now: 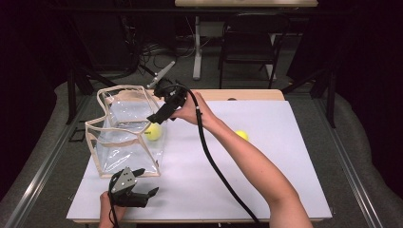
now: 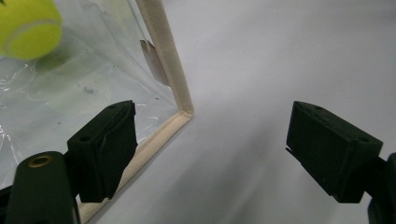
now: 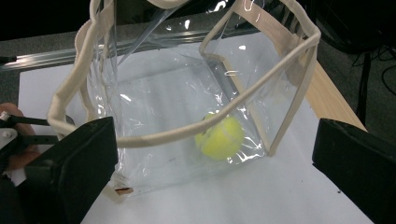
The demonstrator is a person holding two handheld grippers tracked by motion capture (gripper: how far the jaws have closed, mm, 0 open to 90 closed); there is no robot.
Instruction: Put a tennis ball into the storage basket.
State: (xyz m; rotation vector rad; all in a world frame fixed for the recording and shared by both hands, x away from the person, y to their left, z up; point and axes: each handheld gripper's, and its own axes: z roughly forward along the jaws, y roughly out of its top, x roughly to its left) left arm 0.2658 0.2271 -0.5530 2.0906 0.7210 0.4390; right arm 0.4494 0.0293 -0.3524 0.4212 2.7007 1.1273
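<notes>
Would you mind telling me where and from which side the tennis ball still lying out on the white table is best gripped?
Grip the loose tennis ball across its middle, coming straight down from above. It is round, so any pair of opposite sides suits, and it lies alone on the table with free space all round. The open right claw is nearest.

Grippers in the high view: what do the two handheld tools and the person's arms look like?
Both tools are black with two blocky jaws. The left tool carries a grey three-cornered plate on top; the right tool trails a thick black cable along the forearm. The arms are bare, no sleeves or gloves visible.
</notes>
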